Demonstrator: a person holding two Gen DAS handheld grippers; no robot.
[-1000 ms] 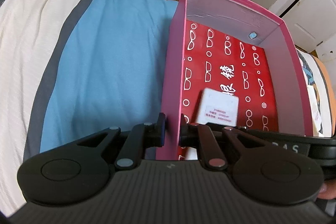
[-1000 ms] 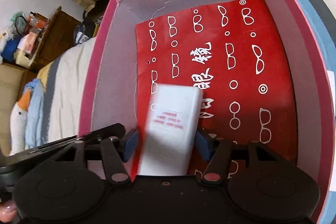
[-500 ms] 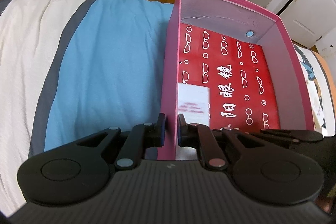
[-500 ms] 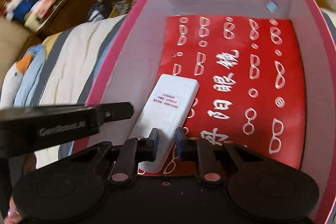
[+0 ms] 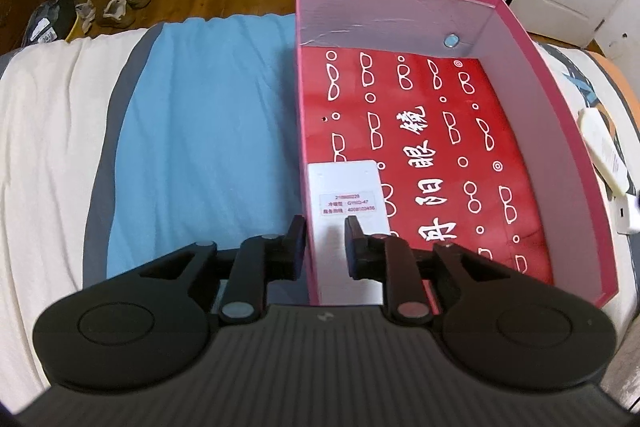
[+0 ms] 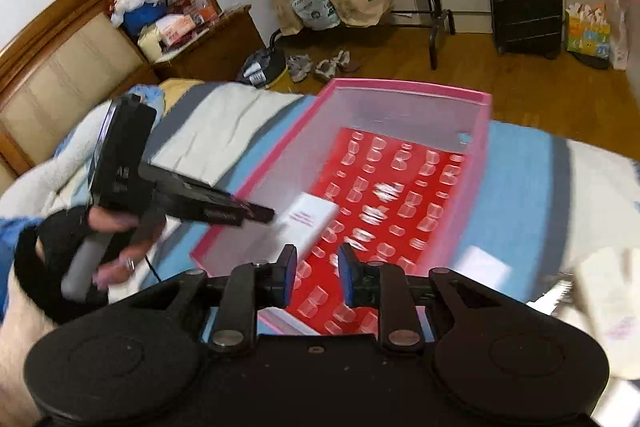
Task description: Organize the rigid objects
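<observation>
White box laid in the pink box on the bed

The white box (image 5: 347, 197) lies flat at about 7 o'clock on the red liner of the pink box (image 5: 576, 155), against its left wall. The left claw (image 5: 325, 243) straddles that wall, its jaws opening, pads apparently clear of the wall. The right claw (image 6: 317, 277), blurred, hovers above the box's near end, jaws opening with nothing between them. The bed (image 5: 200, 131) carries a blue blanket.

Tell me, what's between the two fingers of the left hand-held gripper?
The pink box's near wall, seen in the left wrist view. The left hand-held gripper's jaws are opening, pads off it.
</observation>
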